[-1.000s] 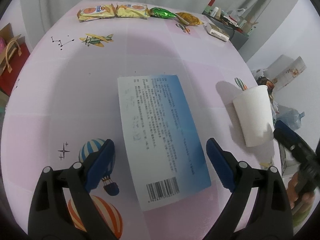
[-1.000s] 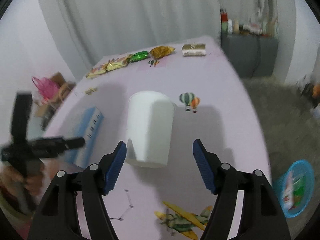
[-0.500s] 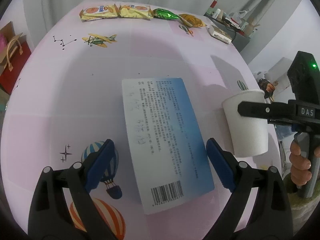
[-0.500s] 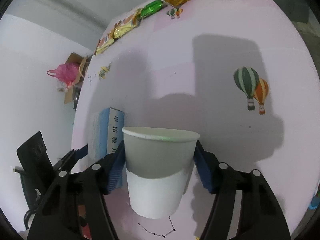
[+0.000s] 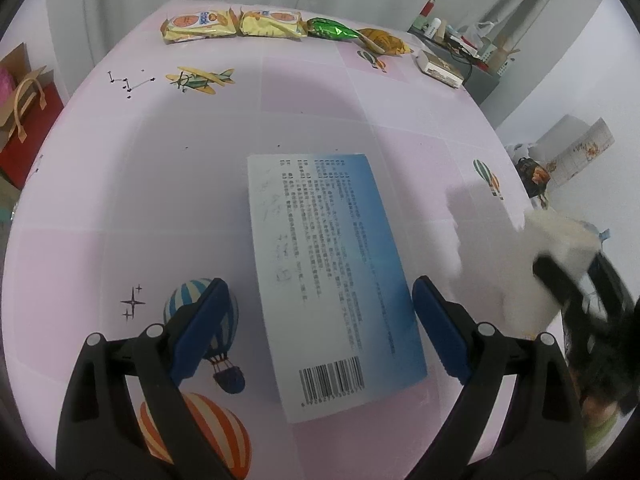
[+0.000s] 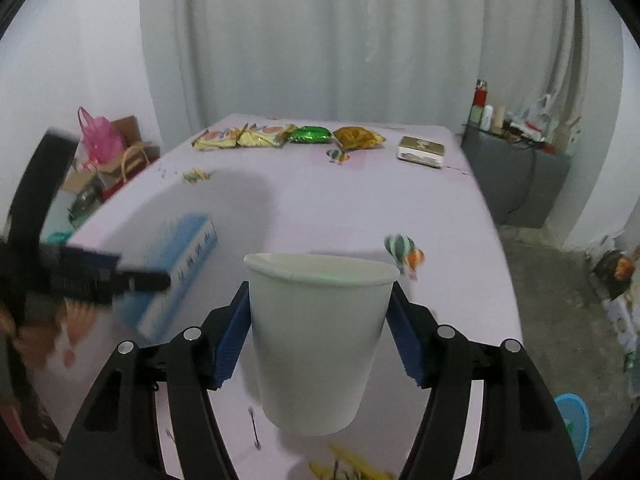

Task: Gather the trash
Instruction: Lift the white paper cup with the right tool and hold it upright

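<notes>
Pink tabletop (image 6: 440,216) with balloon prints, grey curtain behind. Right view, lower centre: the right hand-held gripper (image 6: 320,336), empty and spread a second ago, now clamps the upright paper cup (image 6: 316,340), lifted clear, probably bound for a bin. Left view: the left hand-held gripper (image 5: 320,320) stays spread above the blue box (image 5: 328,272). Snack packets (image 5: 276,26) line the far edge.
</notes>
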The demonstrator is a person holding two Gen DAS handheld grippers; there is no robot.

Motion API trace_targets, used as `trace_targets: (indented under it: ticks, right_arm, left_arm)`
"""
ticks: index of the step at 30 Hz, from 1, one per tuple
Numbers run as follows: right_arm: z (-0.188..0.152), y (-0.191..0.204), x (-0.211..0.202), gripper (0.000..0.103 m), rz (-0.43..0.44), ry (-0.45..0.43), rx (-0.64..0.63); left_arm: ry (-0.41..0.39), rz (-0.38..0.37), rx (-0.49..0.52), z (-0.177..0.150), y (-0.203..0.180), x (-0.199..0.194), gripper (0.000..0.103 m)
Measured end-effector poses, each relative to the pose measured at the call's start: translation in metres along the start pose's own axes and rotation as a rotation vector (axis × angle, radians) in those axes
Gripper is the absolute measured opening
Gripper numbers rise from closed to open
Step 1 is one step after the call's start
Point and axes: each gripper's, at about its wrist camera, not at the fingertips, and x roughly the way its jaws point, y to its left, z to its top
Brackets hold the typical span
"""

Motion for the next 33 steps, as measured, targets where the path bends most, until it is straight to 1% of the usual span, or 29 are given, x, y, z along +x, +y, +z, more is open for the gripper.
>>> trace_targets:
  ticks: [5, 11, 13, 14, 17, 19, 22, 24, 26, 33]
  right_arm:
    - [-0.023, 0.002, -0.02, 0.064, -0.037, 0.001, -0.012]
    - [-0.034, -0.008, -0.038, 0.064, -0.022, -0.049, 0.087]
    - [-0.033, -0.011, -0.045, 0.064, -0.013, -0.09, 0.127]
    - [-0.029, -0.012, -0.05, 0.064, -0.004, -0.124, 0.143]
    - [-0.017, -0.01, -0.06, 0.064, -0.012, -0.212, 0.157]
    - [-0.012, -0.007, -0.06, 0.064, -0.023, -0.236, 0.148]
    - [-0.015, -0.004, -0.048, 0.064, -0.043, -0.194, 0.127]
    - [-0.023, -0.003, -0.036, 0.065, -0.047, -0.13, 0.121]
    - [-0.028, -0.004, -0.032, 0.066, -0.035, -0.097, 0.134]
    - [-0.032, -0.011, -0.036, 0.066, -0.012, -0.095, 0.179]
  left_arm:
    - [-0.004, 0.006, 0.008, 0.0, -0.002, 0.0, 0.089]
    - [-0.007, 0.019, 0.001, 0.0, -0.005, 0.002, 0.089]
    - [-0.01, 0.023, 0.01, 0.0, -0.007, 0.002, 0.089]
    - [-0.011, 0.024, 0.016, -0.001, -0.008, 0.002, 0.089]
    - [-0.011, 0.03, 0.016, 0.0, -0.01, 0.004, 0.089]
    - [-0.014, 0.028, 0.013, 0.001, -0.01, 0.003, 0.089]
    - [-0.016, 0.035, 0.014, 0.0, -0.01, 0.004, 0.089]
    - [-0.016, 0.035, 0.012, -0.001, -0.009, 0.004, 0.089]
    - [-0.013, 0.035, 0.014, -0.001, -0.009, 0.004, 0.089]
    - [-0.015, 0.036, 0.021, -0.001, -0.009, 0.005, 0.089]
